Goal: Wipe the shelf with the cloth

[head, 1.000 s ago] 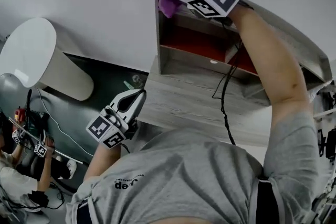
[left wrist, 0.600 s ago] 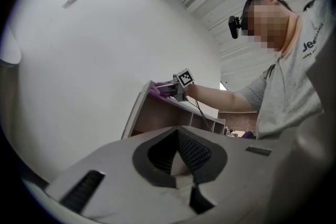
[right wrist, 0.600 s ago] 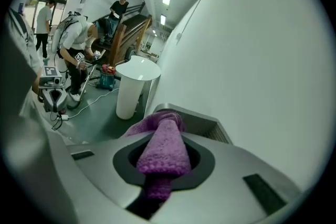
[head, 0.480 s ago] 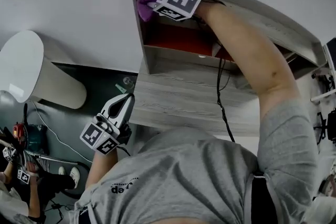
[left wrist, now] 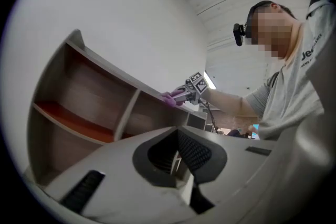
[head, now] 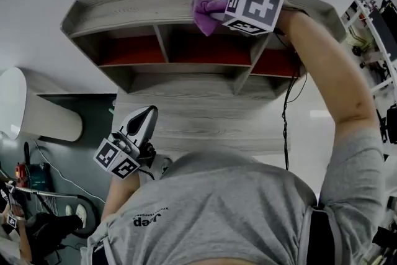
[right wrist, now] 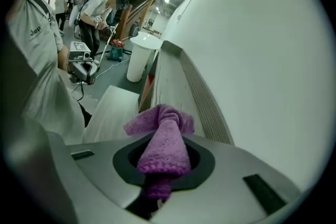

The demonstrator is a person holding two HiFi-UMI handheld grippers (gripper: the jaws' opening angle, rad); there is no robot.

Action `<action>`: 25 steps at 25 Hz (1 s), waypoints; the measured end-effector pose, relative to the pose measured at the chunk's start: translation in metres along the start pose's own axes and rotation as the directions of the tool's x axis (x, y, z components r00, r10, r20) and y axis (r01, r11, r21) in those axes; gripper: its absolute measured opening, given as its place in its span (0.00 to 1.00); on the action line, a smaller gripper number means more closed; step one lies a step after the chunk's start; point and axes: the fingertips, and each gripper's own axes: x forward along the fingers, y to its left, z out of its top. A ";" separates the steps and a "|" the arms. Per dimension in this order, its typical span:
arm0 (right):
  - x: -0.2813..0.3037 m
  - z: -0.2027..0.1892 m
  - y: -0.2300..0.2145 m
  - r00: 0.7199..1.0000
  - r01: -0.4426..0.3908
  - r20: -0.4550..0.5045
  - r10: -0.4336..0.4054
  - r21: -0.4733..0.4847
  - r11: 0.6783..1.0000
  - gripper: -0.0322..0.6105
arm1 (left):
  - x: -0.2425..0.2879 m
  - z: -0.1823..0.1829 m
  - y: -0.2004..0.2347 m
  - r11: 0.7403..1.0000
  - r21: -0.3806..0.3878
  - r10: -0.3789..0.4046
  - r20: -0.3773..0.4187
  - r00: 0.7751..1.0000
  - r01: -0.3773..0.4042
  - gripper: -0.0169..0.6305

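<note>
The shelf [head: 136,8] is a long unit of grey wood-grain board with chamfered ends. Upright dividers split it into open compartments whose floors are a flat, smooth red [head: 130,49]. It stands on a desktop [head: 205,124] of the same pale grain, its back against a plain white wall.

The cloth [head: 203,14] – purple, nubbly, bunched into a soft knot [right wrist: 164,136] – lies on the shelf's top board, right of its middle. The right gripper [head: 217,6] has its jaws pinched tight on the cloth's tail [right wrist: 160,176]. Ahead of the cloth the top board runs on narrow and straight, and a ridged strip lines its wall-side edge. In the head view the board stretches leftward to its angled end.

A black cable [head: 286,115] hangs from the right gripper, down across the right compartment and desktop.

The left gripper [head: 146,116] hangs low by the desktop's left front edge, well apart from the shelf – jaws brought together [left wrist: 181,157], nothing between them.
</note>
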 end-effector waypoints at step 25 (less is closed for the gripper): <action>-0.173 -0.279 -0.006 0.892 0.191 -0.439 -0.109 0.147 0.970 0.15 | 0.068 -0.018 -0.053 0.994 0.008 -0.107 -0.059 0.993 0.107 0.06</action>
